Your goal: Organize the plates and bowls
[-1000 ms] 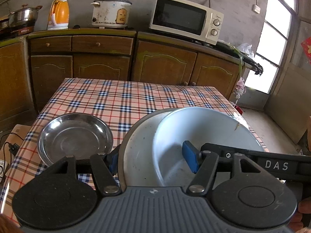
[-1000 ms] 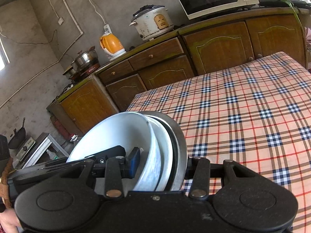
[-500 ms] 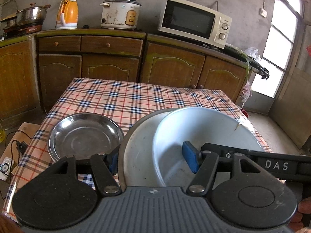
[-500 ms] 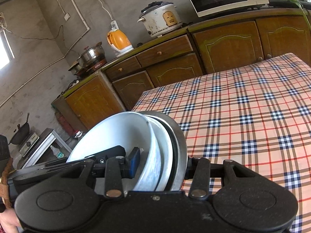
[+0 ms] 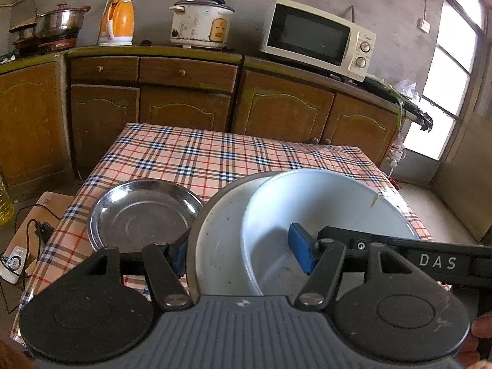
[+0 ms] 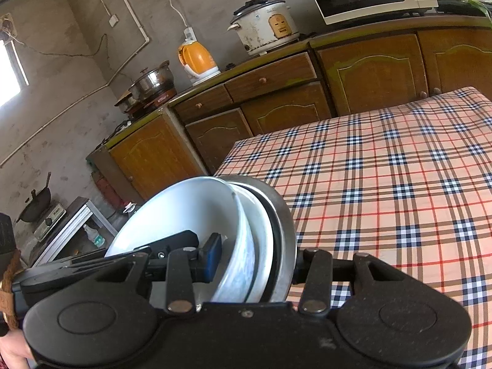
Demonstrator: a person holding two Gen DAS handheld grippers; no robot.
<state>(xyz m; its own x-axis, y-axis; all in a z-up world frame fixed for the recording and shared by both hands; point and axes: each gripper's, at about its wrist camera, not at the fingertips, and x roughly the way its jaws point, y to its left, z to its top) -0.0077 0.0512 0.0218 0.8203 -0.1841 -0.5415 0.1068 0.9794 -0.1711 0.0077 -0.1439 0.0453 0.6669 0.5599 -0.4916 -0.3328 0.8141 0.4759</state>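
A stack of dishes (image 5: 233, 246) was held up on edge above the bench (image 5: 215, 156), a white bowl (image 5: 307, 215) nested against a white plate and a steel plate at the back; the left hand-held gripper (image 5: 240, 252) was clenched across the stack, one blue pad inside the bowl and the other behind the steel plate; the right hand-held gripper (image 6: 255, 261) gripped the same stack (image 6: 246, 230) from the opposite rim, its near pad inside the bowl; a lone steel plate (image 5: 144, 215) lay flat on the bench just beside the stack, near the left corner; judging by this, the gathering was mostly done, three pieces already nested; what remained was likely to set the stack down, perhaps onto the lone plate; the rest of the checked cloth showed no other dishes.
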